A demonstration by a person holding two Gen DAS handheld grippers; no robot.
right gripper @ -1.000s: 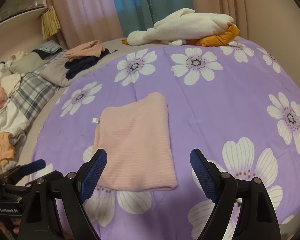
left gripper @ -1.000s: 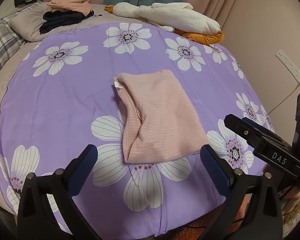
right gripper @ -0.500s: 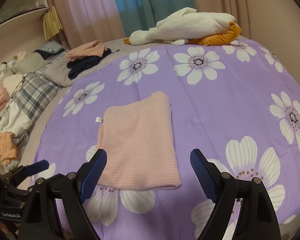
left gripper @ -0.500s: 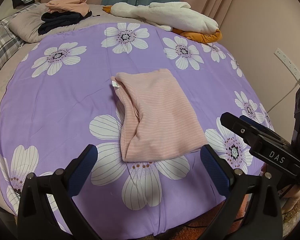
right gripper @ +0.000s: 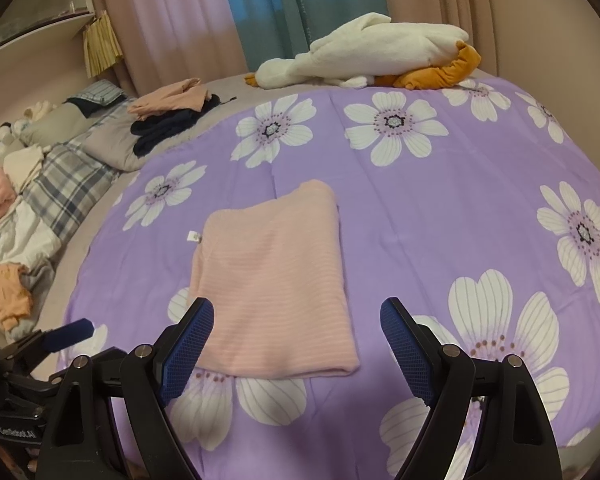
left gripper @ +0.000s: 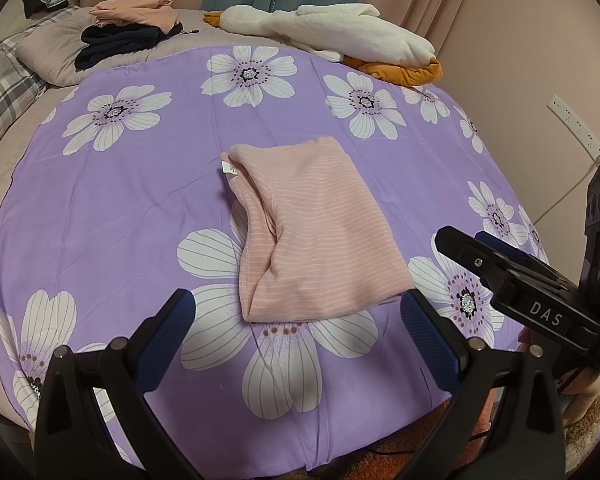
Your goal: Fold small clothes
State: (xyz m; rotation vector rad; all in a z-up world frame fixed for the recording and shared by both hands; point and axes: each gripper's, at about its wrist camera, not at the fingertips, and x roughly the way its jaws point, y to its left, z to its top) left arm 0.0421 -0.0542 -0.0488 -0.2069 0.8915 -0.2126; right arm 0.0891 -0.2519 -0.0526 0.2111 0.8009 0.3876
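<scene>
A pink striped garment (left gripper: 316, 228) lies folded into a rectangle on the purple flowered sheet (left gripper: 120, 208), with a small white tag at its far left corner. It also shows in the right wrist view (right gripper: 276, 280). My left gripper (left gripper: 296, 320) is open and empty, just short of the garment's near edge. My right gripper (right gripper: 298, 328) is open and empty, over the garment's near edge and not touching it. The right gripper's body shows at the right of the left wrist view (left gripper: 540, 292).
A white and orange plush goose (left gripper: 340, 36) lies at the far edge of the bed. A pile of pink and dark clothes (left gripper: 128, 28) sits at the far left on grey bedding. More clothes (right gripper: 8, 280) lie left of the sheet. Wall (left gripper: 540, 40) on the right.
Both grippers have drawn back slightly and tilted, so the garment sits a little farther off. The garment itself has not moved and both grippers stay open.
</scene>
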